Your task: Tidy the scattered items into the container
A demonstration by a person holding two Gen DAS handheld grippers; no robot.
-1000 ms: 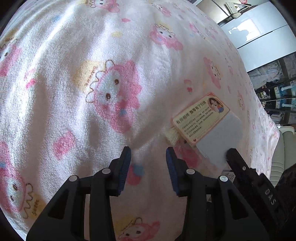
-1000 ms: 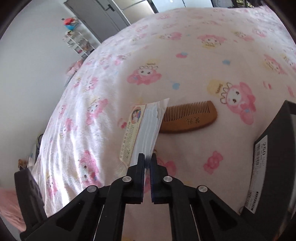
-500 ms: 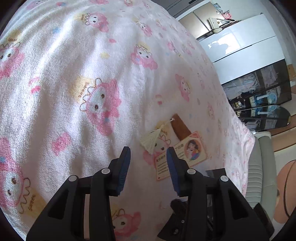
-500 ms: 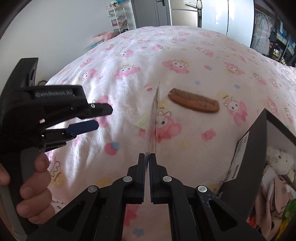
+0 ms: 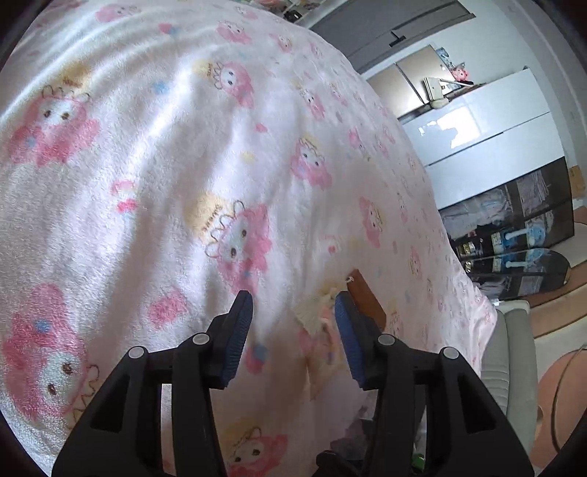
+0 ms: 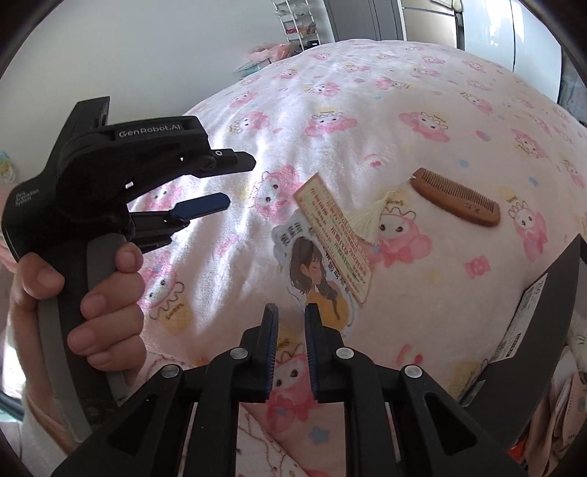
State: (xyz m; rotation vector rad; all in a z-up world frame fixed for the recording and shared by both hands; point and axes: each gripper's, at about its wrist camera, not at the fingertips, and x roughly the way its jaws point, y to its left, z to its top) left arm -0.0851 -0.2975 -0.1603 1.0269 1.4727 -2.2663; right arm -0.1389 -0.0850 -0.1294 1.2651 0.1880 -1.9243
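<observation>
A printed packet with a cartoon girl (image 6: 324,253) lies flat on the pink blanket, just ahead of my right gripper (image 6: 290,312), which is open and empty. A cream tassel (image 6: 367,220) joins a wooden comb (image 6: 458,194) lying farther right. The black container (image 6: 532,330) stands at the right edge with soft items inside. My left gripper (image 6: 220,179) is seen at the left, held by a hand. In the left wrist view my left gripper (image 5: 293,319) is open and empty above the blanket, with the tassel (image 5: 315,312) and comb (image 5: 367,297) by its right finger.
The pink cartoon blanket (image 5: 183,165) covers a bed. White and grey cabinets (image 5: 477,121) and a dark glass shelf (image 5: 513,227) stand beyond it. A wire rack (image 6: 301,22) stands by the wall in the right wrist view.
My right gripper has opened and let go of the packet, which now lies flat on the blanket. My left gripper has swung and stayed open.
</observation>
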